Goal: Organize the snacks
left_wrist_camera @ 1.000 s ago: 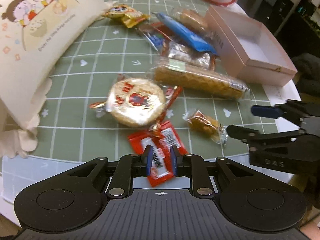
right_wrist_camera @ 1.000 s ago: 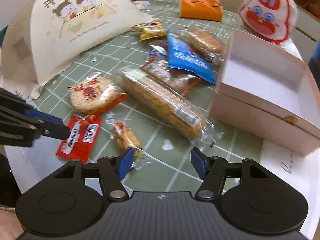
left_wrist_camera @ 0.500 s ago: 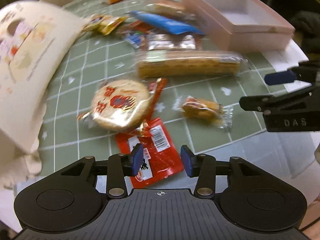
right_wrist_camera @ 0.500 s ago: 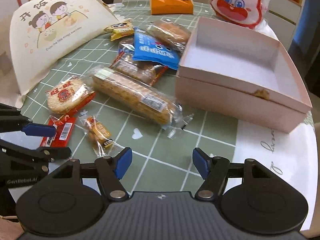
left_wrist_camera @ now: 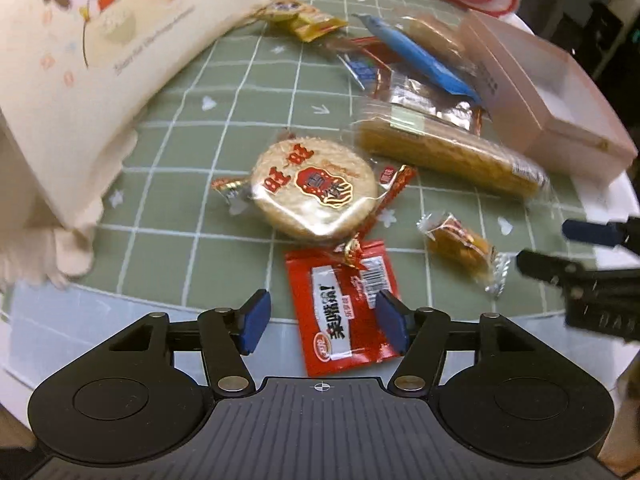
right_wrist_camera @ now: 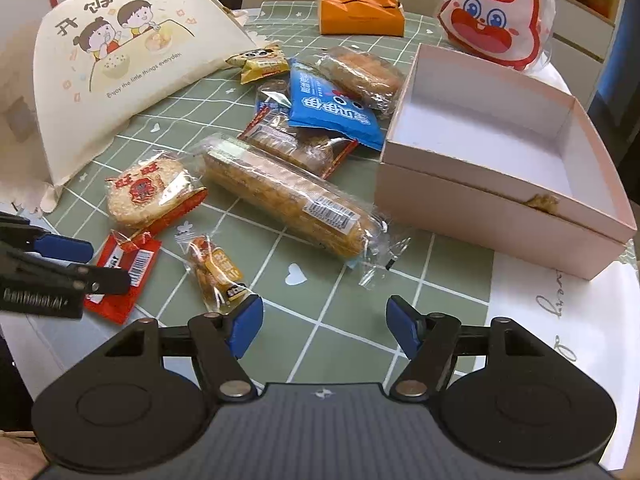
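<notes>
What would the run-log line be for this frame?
left gripper: open over red sachet | right gripper: open, empty, near small orange candy | pink box: no snacks visible | phase: pre-grasp

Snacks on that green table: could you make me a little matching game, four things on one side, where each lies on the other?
Things:
1. red sachet
2. round rice cracker
3. blue packet
4. pink box

Places:
A. far right, open, nothing inside
B. between the open fingers of the left gripper
C. atop the pile beside the box
D. overlapping a red stick packet

Pairs: 1-B, 2-D, 3-C, 4-A
</notes>
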The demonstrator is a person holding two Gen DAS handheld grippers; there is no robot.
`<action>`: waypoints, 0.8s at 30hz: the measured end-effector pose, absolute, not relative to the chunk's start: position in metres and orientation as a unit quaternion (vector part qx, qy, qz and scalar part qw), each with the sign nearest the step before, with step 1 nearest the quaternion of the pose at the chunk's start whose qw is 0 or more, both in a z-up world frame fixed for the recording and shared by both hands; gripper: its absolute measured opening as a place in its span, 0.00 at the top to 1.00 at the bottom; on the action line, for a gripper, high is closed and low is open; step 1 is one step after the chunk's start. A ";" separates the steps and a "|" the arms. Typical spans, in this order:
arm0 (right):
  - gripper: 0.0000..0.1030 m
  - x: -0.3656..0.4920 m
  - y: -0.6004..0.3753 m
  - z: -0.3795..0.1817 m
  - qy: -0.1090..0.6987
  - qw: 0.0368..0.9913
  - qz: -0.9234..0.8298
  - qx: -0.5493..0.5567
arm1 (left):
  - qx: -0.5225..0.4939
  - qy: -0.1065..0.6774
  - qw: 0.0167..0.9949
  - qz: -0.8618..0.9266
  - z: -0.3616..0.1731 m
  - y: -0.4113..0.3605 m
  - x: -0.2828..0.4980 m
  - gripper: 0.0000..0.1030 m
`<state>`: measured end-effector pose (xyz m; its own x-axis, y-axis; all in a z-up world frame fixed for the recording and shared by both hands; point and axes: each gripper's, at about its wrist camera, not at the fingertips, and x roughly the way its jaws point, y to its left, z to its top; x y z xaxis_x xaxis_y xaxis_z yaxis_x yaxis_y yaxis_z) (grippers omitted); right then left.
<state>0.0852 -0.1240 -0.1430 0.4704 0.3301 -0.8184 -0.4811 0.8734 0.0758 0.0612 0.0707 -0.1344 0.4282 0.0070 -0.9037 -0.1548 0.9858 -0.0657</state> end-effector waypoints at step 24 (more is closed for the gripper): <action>0.32 0.092 -0.094 -0.139 0.436 0.841 0.306 -0.089 | -0.089 0.544 0.834 -0.021 -0.130 0.071 0.051 0.58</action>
<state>0.0924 -0.0939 -0.1388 0.4317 0.4370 -0.7891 -0.5929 0.7967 0.1169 0.0508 0.0707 -0.1302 0.4066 -0.1322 -0.9040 -0.0615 0.9833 -0.1714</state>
